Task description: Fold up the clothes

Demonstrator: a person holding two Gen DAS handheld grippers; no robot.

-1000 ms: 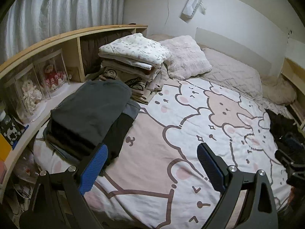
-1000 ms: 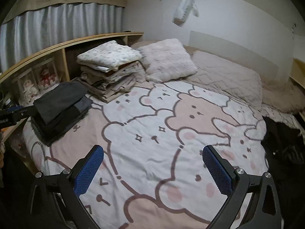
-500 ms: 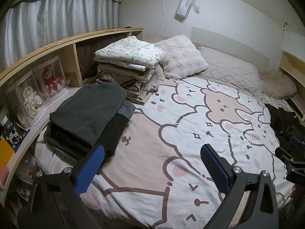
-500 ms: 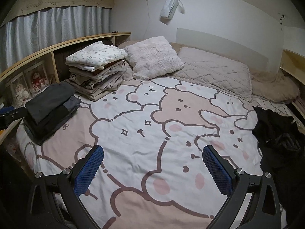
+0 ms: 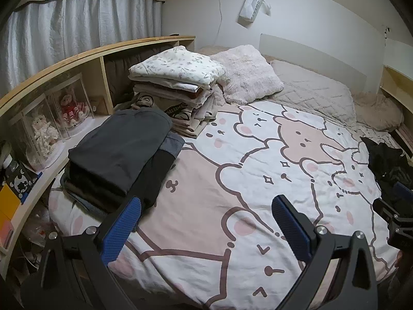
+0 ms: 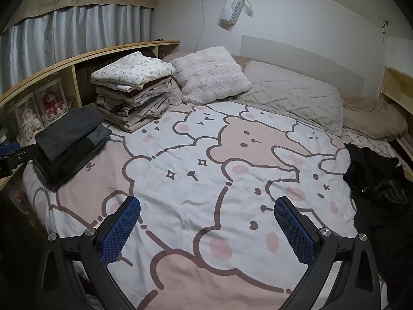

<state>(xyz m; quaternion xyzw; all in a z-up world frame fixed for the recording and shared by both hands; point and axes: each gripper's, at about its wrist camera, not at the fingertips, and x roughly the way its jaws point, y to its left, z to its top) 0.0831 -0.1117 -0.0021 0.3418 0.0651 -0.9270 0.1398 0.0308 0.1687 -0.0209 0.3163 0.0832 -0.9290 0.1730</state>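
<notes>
A stack of folded dark clothes point(image 5: 118, 155) lies at the bed's left edge; it also shows in the right wrist view point(image 6: 69, 142). Behind it stands a taller stack of folded light clothes point(image 5: 178, 87), point(image 6: 134, 90). A crumpled black garment point(image 5: 387, 165) lies at the bed's right edge, also in the right wrist view point(image 6: 376, 188). My left gripper point(image 5: 206, 224) is open and empty above the bedspread near its front. My right gripper point(image 6: 206, 224) is open and empty over the front middle of the bed. The right gripper's body shows at the far right of the left wrist view point(image 5: 395, 217).
The bed carries a pink and white bear-print cover point(image 6: 206, 155). A fluffy pillow point(image 6: 211, 75) and a quilted pillow point(image 6: 291, 95) lie at the head. A wooden shelf point(image 5: 77, 62) with boxed dolls point(image 5: 59, 118) runs along the left. Curtains hang behind it.
Both grippers have pulled back and swung slightly right, so more of the bed and the black garment are in view. Both stay open and empty.
</notes>
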